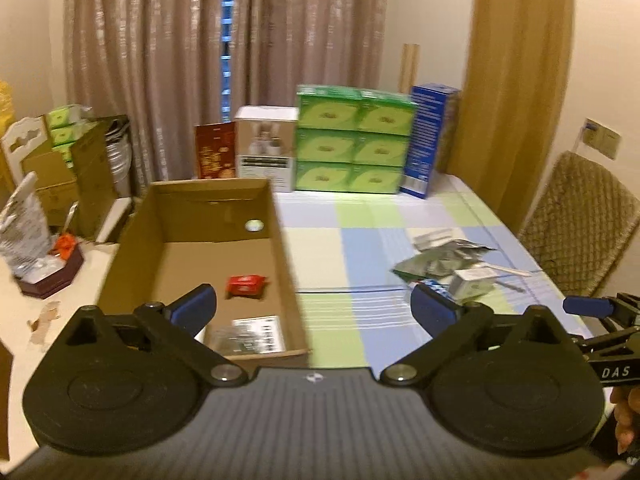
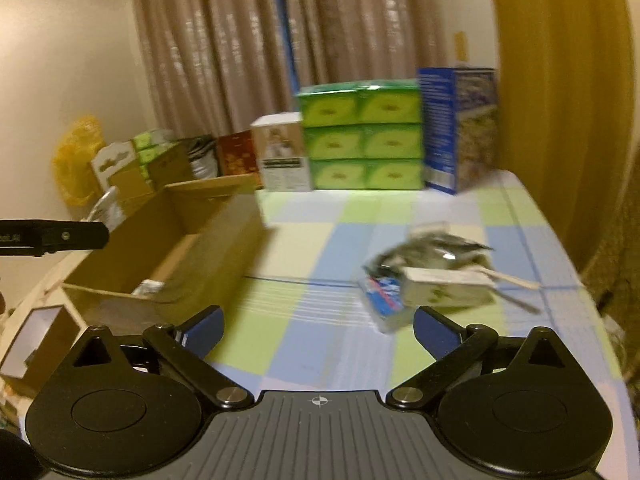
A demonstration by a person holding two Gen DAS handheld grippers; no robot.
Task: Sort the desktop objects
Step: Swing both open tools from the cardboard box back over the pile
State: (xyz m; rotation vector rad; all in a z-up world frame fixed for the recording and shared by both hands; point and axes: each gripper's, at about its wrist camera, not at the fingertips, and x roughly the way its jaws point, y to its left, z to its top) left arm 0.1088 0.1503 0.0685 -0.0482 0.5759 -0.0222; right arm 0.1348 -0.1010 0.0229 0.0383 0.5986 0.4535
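My left gripper (image 1: 314, 300) is spread wide and empty above the near edge of the cardboard box (image 1: 208, 240); my right gripper (image 2: 318, 326) is likewise wide, holding nothing, over the checked tablecloth (image 2: 304, 248). "DAS" is the only legible writing, on the right gripper's side in the left view. Inside the box lie a red packet (image 1: 245, 285) and a clear labelled bag (image 1: 252, 334). The unsorted pile (image 2: 432, 276) sits right of the box, well apart, with bare cloth between. Stacked green cartons (image 1: 354, 140) and a blue box (image 1: 430, 140) line the far edge before curtains (image 1: 160, 60).
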